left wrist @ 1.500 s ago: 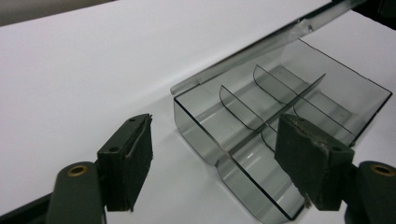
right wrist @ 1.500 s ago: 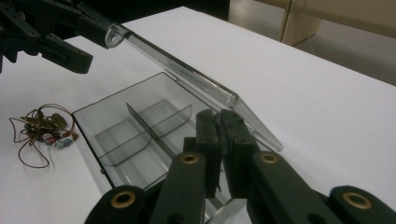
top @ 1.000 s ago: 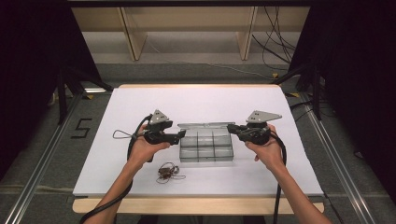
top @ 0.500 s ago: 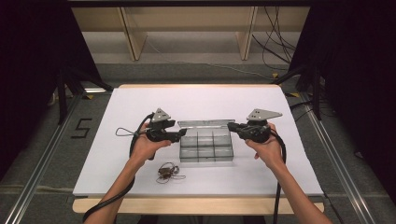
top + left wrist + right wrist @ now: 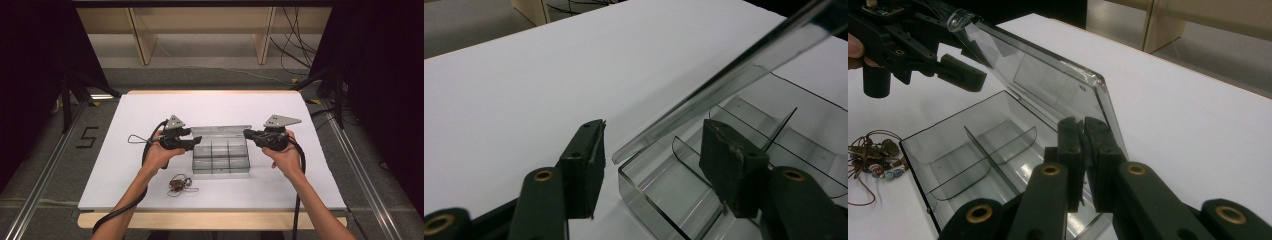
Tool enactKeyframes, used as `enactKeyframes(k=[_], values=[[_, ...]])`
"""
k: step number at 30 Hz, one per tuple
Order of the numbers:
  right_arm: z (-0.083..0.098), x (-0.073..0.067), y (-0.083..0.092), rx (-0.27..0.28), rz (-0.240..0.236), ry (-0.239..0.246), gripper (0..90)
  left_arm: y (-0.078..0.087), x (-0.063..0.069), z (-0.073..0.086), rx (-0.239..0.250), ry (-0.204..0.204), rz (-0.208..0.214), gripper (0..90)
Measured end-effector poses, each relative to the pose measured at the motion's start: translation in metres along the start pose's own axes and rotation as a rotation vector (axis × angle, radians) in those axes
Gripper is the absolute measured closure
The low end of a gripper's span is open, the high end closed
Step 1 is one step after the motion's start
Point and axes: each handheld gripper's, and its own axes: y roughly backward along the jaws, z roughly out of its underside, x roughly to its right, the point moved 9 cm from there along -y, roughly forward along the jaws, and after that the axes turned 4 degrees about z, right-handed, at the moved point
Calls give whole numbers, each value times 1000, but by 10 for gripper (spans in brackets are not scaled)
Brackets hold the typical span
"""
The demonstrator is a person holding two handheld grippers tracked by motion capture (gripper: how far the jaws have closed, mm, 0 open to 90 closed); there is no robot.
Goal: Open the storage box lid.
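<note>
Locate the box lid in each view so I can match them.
High view: lid tilted up along the far edge of the clear box, mid-table.
Left gripper view: lid edge-on, a slanted strip from upper right down to centre, between the open jaws.
Right gripper view: lid raised, upper centre.
Shared landmark: the box's dividers.

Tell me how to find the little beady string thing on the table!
Start at the big white table and find the clear plastic box with little compartments in its middle. Then look toward the near edge, just past the box's front left corner: the beaded cord lies there in a tangled brown heap. It is the only small, colourful, floppy thing; everything else is clear plastic or black.
</note>
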Motion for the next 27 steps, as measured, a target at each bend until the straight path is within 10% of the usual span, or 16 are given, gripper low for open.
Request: enactKeyframes(k=[27], values=[[-3,6,-5,4,24,-11,868,-2,-6,-5,39,-26,27,657]])
